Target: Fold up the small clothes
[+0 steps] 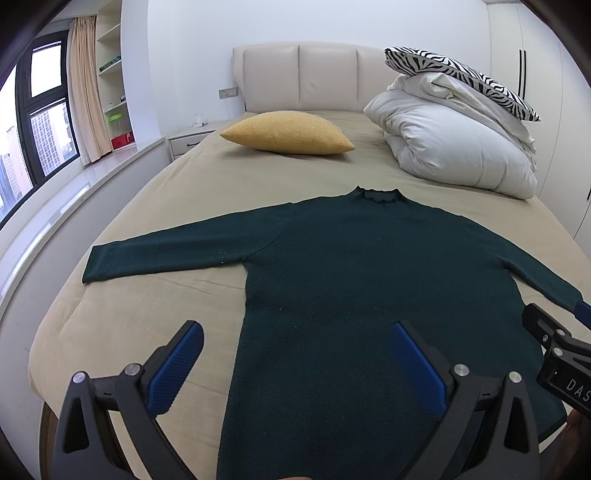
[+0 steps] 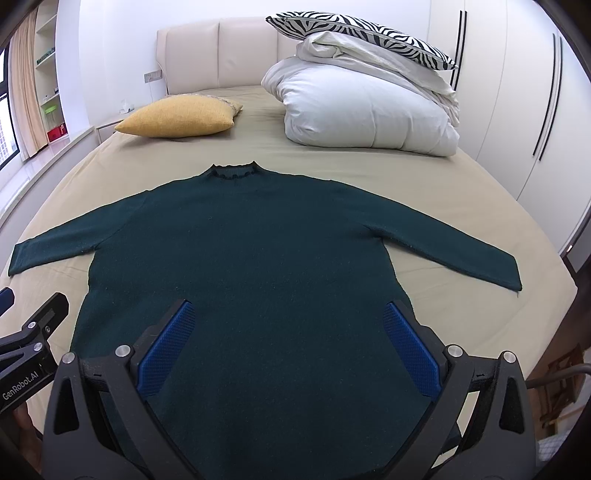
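A bedroom with white walls and a wide bed [image 1: 155, 206] covered by a beige sheet; a padded cream headboard [image 1: 306, 77] stands at the far end.

On the sheet lies a dark green sweater [image 1: 332, 266], spread flat with the front side down or up, I cannot tell which. Its frilled collar [image 2: 232, 171] points toward the headboard and the hem is toward the cameras. Both sleeves are stretched out to the sides, each one slanting a little down toward the near edge of the bed.

The left gripper [image 1: 295, 354] hangs above the lower left part of the sweater with its blue fingers wide apart and nothing between them. One finger is over the sheet just beside the sweater edge, the other is over the cloth. The right gripper [image 2: 288, 339] is also spread wide and holds nothing; both its fingers are over the lower body of the sweater. Whether the fingertips touch the cloth I cannot tell.

Farther away, a yellow cushion [image 1: 288, 133] rests on the left side near the headboard. On the right side is a folded white duvet [image 2: 365, 110], and a zebra-striped pillow [image 2: 358, 35] lies on top of it. A window [image 1: 37, 122] with a beige curtain [image 1: 85, 88] is at the left, and white wardrobe doors [image 2: 517, 110] are at the right.
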